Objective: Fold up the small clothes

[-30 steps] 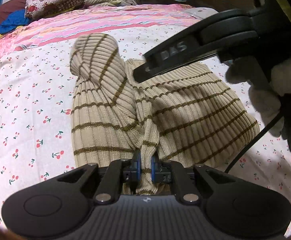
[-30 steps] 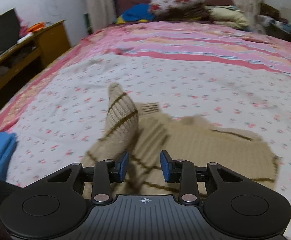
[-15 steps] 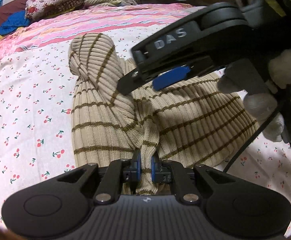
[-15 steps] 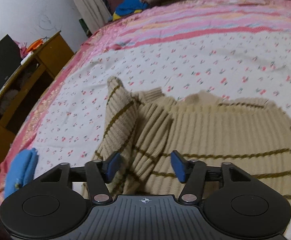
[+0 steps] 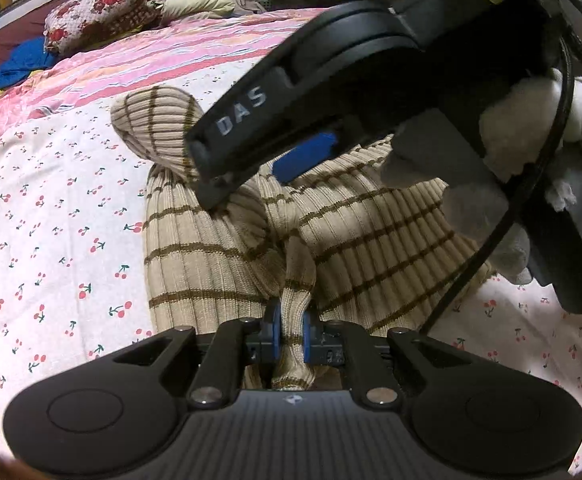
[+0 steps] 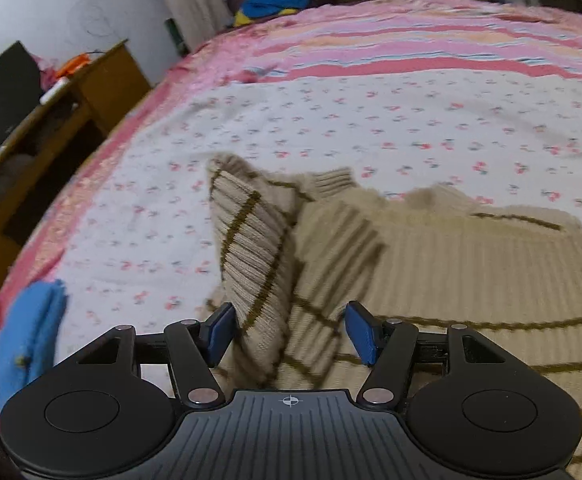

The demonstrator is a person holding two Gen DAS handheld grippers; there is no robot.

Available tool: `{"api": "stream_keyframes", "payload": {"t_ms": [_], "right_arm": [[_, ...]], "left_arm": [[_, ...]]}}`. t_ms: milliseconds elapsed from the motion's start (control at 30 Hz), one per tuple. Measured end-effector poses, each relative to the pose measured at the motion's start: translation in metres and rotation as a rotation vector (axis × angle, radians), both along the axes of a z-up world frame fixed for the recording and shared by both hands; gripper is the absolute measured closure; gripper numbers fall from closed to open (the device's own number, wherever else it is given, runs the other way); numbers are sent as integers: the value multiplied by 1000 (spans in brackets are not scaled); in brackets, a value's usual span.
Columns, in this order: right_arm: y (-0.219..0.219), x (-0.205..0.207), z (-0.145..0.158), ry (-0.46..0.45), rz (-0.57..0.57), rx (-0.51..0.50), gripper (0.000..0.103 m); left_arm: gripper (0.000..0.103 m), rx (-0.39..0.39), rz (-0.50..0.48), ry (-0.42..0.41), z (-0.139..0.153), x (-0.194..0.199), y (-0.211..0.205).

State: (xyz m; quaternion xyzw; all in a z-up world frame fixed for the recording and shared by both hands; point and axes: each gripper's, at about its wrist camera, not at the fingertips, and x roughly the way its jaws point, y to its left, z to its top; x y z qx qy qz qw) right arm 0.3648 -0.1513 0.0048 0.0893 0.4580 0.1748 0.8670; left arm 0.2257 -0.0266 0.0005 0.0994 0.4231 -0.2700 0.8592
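Observation:
A beige ribbed sweater with brown stripes (image 5: 219, 256) lies on the cherry-print bedsheet (image 5: 51, 220). My left gripper (image 5: 289, 338) is shut on a bunched fold of the sweater at its near edge. My right gripper (image 6: 291, 334) is open, its blue pads either side of a raised sleeve fold of the sweater (image 6: 251, 240), low over it. The right gripper also shows in the left wrist view (image 5: 251, 160), hovering over the sweater's upper part, held by a gloved hand (image 5: 511, 152).
Pillows (image 5: 95, 12) and piled clothes lie at the head of the bed. A wooden desk (image 6: 51, 128) stands beside the bed on the left. A blue cloth (image 6: 27, 336) lies at the bed's near left edge.
My right gripper has opened wider and moved down and forward over the sweater's raised sleeve. My left gripper has kept its hold and barely moved.

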Motion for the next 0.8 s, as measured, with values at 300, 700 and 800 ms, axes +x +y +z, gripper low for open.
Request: {"api": "stream_keyframes", "payload": {"t_ms": [300,700,800], "right_arm": [[1,1,-8,34,-3,52,67],[-14,-12,8,-17,20,35,82],[-18,-15,8,-20,18,42,83]], "left_arm": [[88,19,14,-7,2,0,-3],[79,129,34,-125,17,-31,-11],[75,119,51,-137,17,-40,-4]]}}
